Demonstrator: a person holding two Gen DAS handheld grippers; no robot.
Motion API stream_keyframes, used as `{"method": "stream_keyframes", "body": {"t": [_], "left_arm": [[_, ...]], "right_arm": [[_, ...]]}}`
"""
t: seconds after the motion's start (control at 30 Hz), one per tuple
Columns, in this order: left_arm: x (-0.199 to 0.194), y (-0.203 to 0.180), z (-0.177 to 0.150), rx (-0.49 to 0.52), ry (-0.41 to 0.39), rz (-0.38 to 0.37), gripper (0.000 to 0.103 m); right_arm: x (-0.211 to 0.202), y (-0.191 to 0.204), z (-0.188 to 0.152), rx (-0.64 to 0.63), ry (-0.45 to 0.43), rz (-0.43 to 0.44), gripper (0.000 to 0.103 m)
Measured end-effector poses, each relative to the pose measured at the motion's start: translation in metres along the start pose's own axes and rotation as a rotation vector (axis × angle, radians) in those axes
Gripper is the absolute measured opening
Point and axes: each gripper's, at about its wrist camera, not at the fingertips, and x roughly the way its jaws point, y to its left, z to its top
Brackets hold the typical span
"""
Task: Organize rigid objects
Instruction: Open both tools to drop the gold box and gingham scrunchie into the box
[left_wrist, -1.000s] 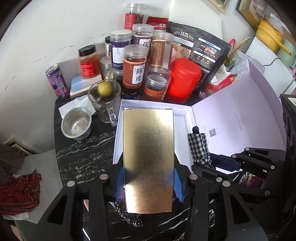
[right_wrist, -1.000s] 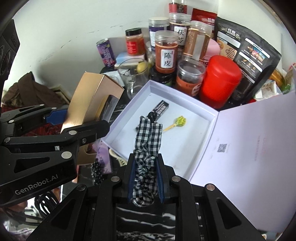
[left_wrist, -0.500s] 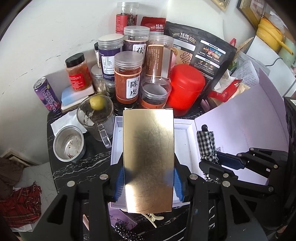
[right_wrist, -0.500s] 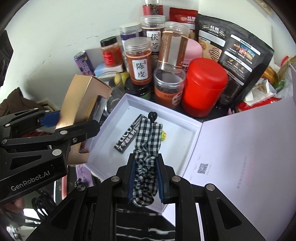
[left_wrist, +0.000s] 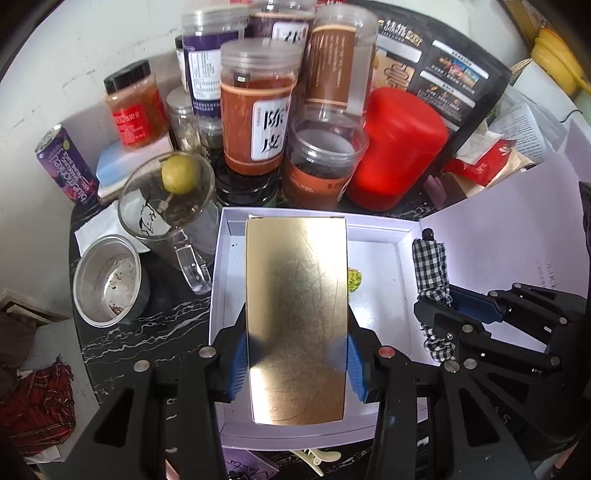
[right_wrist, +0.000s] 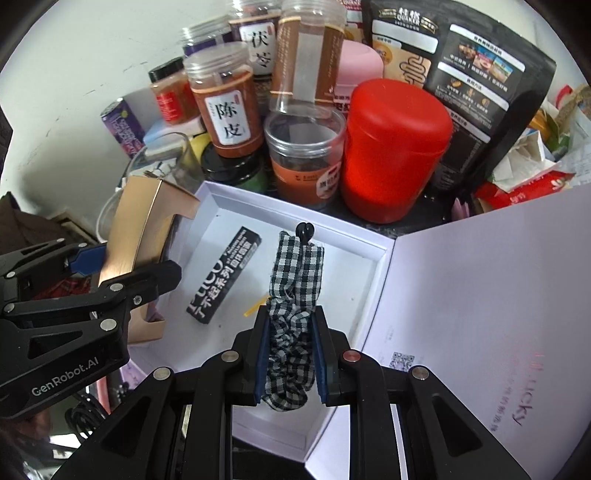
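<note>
White gift box (right_wrist: 295, 206), lid marked "Lucky", holds a black lettered pack (right_wrist: 225, 275). Above it, our left gripper (left_wrist: 297, 363) clamps a gold carton (left_wrist: 297, 317); our right gripper (right_wrist: 290, 360) pinches a checked scrunchie (right_wrist: 295, 280).

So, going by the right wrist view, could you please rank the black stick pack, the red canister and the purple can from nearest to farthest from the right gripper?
1. Black stick pack: inside the white box, just left of the right gripper.
2. Red canister: behind the box, to the right.
3. Purple can: far back left, by the wall.
</note>
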Motion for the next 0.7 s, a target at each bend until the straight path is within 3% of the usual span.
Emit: {"method": "stream_keyframes", "body": {"t": [0.7], "left_arm": [[0.068, 0.010, -0.002, 0.002, 0.073, 0.051, 0.044]], "right_arm": [[0.064, -0.012, 0.001, 0.050, 0.071, -0.076, 0.021]]}}
